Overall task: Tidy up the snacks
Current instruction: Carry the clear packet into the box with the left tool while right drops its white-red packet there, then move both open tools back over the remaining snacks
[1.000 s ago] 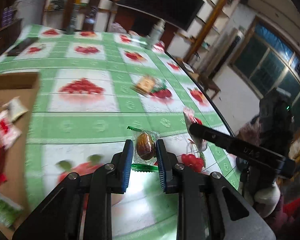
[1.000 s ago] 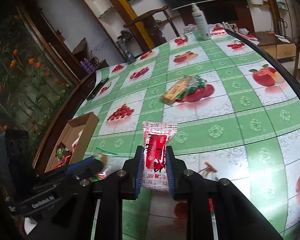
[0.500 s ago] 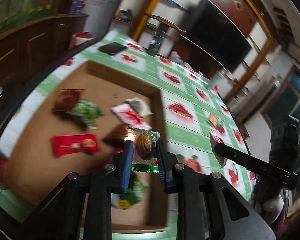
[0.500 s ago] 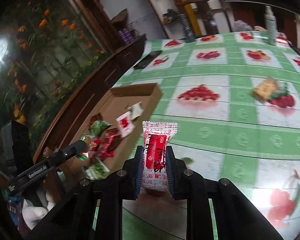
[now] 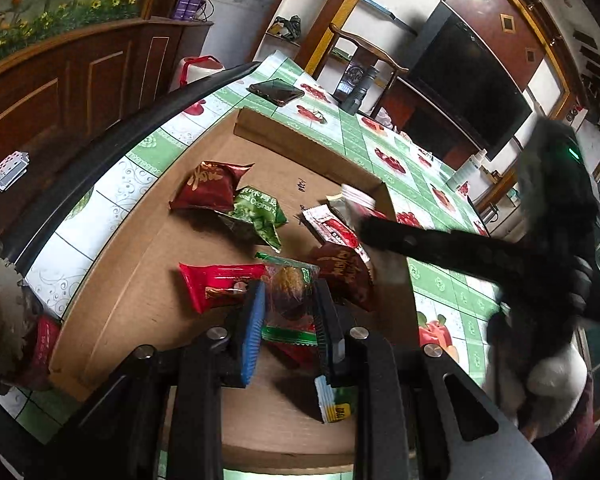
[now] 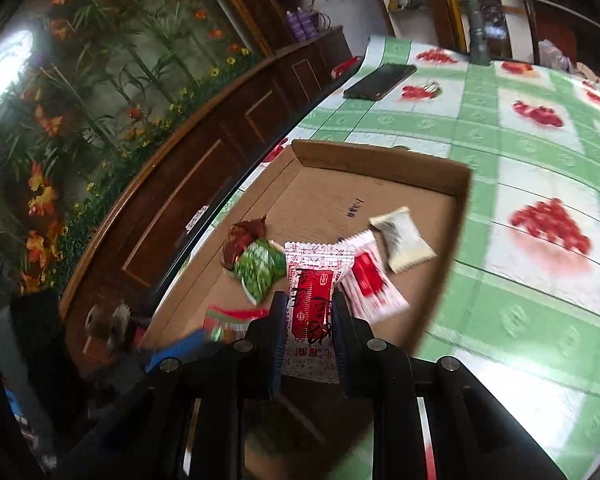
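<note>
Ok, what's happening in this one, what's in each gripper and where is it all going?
A person with a gripper in each hand is sorting snacks into a cardboard tray on the table. The left gripper is shut on a clear-wrapped brown snack; the right gripper is shut on a red-and-white packet. Both hang over the tray, where several packets already lie. Neither has been let go yet.

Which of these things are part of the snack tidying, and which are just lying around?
Part of the job:
- cardboard tray
- packets in the tray
- clear-wrapped snack in the left gripper
- red-and-white packet in the right gripper

Just lying about:
- phone
- flashlight
- tablecloth
</note>
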The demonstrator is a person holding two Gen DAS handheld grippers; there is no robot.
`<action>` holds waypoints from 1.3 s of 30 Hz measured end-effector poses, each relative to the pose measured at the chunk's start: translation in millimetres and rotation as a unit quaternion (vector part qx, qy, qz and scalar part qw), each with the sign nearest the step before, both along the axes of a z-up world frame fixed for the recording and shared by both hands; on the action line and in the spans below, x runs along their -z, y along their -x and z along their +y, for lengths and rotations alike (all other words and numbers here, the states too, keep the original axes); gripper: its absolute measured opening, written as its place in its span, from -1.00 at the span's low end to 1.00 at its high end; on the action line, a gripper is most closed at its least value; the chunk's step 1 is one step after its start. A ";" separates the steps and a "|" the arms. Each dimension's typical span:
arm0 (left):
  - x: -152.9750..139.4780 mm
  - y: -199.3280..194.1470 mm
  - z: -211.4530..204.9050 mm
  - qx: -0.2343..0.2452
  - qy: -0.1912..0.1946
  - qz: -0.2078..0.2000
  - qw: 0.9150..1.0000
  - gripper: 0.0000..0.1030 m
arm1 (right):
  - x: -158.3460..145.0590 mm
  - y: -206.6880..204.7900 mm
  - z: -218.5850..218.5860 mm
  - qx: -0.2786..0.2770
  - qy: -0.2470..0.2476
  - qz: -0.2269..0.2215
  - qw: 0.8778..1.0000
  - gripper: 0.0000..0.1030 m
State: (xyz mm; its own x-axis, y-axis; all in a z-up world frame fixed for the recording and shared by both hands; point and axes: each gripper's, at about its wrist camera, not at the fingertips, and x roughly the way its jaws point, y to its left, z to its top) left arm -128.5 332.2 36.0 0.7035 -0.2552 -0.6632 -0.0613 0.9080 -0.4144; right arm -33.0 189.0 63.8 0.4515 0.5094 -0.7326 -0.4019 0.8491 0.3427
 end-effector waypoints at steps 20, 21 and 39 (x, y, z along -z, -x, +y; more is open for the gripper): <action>-11.7 8.6 -18.4 -0.008 -0.060 -0.003 0.998 0.18 | -3.9 -17.3 8.9 0.013 -0.002 -0.016 1.000 -0.35; -13.1 10.3 -19.6 -0.014 -0.069 -0.001 0.998 0.33 | -5.5 -14.4 6.0 0.014 -0.004 -0.018 1.000 -0.35; -43.5 38.8 -67.7 -0.031 -0.162 -0.002 0.986 0.46 | -27.3 53.5 -74.9 0.062 -0.032 -0.050 0.996 -0.19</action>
State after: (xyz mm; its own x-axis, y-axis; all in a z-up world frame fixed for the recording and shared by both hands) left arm -167.3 264.5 79.5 0.7133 0.0142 -0.7007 -0.1210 0.9873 -0.1032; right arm -86.5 114.1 91.1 0.5827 0.4893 -0.6489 -0.3306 0.8721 0.3607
